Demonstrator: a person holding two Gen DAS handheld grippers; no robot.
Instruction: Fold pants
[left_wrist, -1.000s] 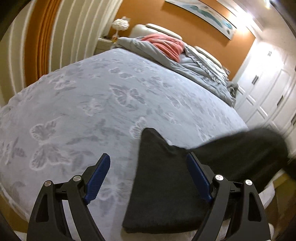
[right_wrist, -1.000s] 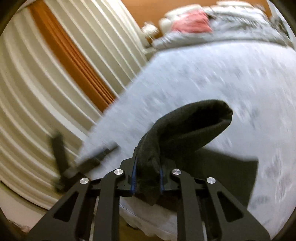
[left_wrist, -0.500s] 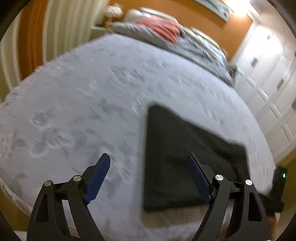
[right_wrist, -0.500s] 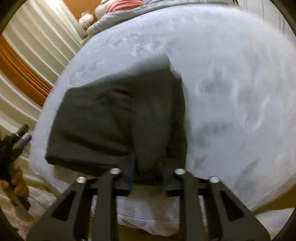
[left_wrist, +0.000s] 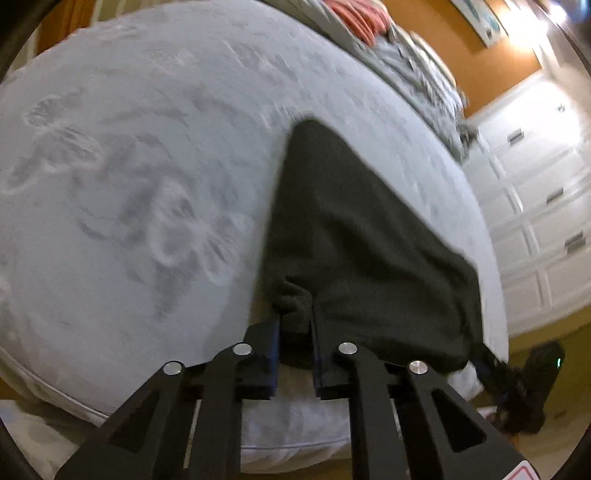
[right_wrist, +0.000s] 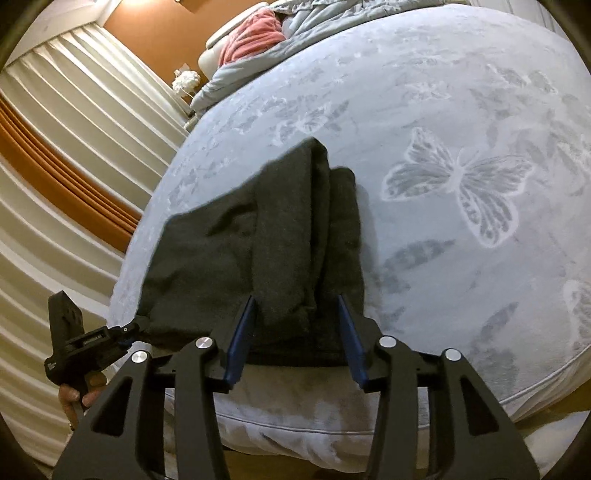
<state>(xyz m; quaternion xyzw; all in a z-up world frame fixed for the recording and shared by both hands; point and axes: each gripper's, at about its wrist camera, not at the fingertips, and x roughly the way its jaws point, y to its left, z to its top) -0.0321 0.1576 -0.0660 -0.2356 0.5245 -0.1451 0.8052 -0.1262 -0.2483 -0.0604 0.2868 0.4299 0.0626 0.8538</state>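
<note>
The dark grey pants (left_wrist: 362, 236) lie folded on the light bedspread near the bed's front edge; they also show in the right wrist view (right_wrist: 266, 243). My left gripper (left_wrist: 295, 332) is shut on the pants' near left corner. It also shows at the left of the right wrist view (right_wrist: 129, 328), at the pants' corner. My right gripper (right_wrist: 295, 325) is open, its blue pads on either side of the folded pants' near right edge, not pinching it. It also shows at the right of the left wrist view (left_wrist: 484, 362), at the pants' corner.
The bed (right_wrist: 461, 110) has a butterfly-patterned cover, with a rumpled grey duvet (left_wrist: 417, 70) and a pink cloth (right_wrist: 255, 37) at its head. Pleated curtains (right_wrist: 74, 155) hang on the left. White cupboard doors (left_wrist: 539, 206) stand on the right.
My left gripper moved in and shut on the pants' near corner. My right gripper laid the folded part down flat and opened.
</note>
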